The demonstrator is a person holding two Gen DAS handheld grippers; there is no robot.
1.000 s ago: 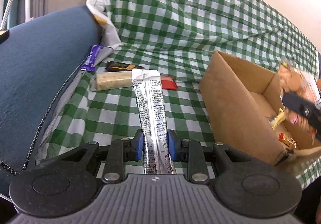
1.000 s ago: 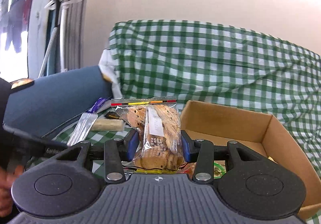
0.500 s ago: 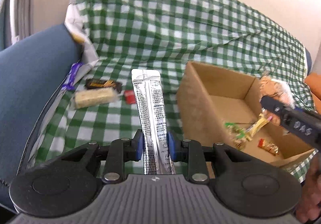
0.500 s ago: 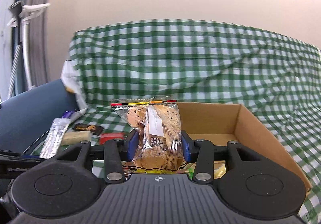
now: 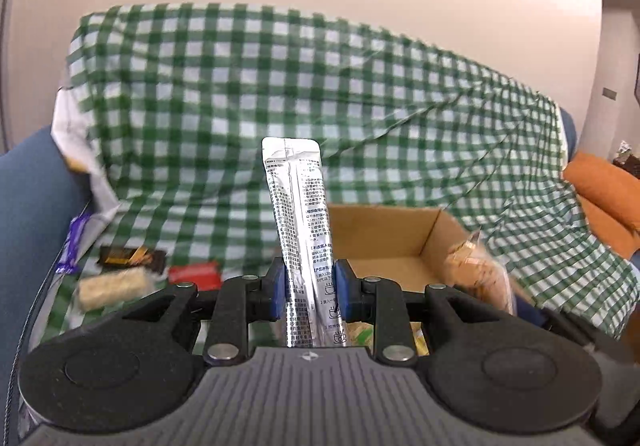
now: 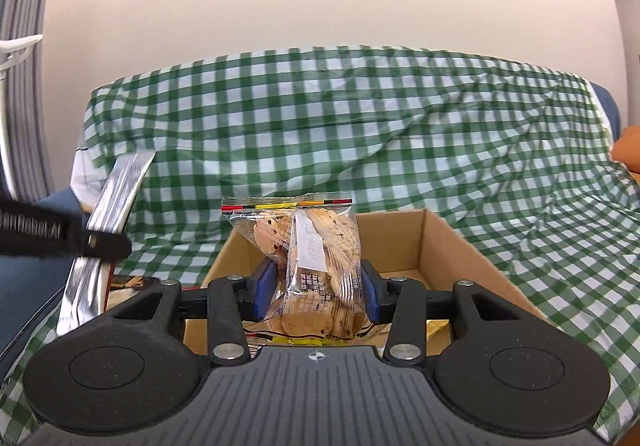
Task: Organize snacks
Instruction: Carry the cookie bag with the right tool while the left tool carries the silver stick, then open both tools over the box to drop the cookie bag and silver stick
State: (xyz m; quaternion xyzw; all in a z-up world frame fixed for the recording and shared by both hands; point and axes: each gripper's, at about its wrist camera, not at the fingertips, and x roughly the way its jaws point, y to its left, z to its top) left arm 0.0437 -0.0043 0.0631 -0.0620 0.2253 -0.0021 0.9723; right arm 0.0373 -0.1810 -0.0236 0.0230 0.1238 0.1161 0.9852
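Our left gripper (image 5: 310, 292) clamps the long silver foil sachet (image 5: 298, 222), our right gripper (image 6: 316, 296) the clear cookie bag (image 6: 316, 266); we should lower both deep into the brown cardboard box (image 6: 444, 246) ahead before releasing.

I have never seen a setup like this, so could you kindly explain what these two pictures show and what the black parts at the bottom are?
There is no robot here: a person holds a hand-held gripper in each hand, and a wide-angle camera on each looks forward along its jaws. The black shapes are the grippers themselves.

The left camera's picture shows the left gripper shut on a long silver sachet. The right camera's picture shows the right gripper shut on a clear bag of biscuits, with the other gripper at its left edge.

Ahead is a sofa under a green checked cloth, with an open cardboard box on it holding a few snacks. Left of the box lie loose snacks: a pale bar, a dark packet and a red packet.
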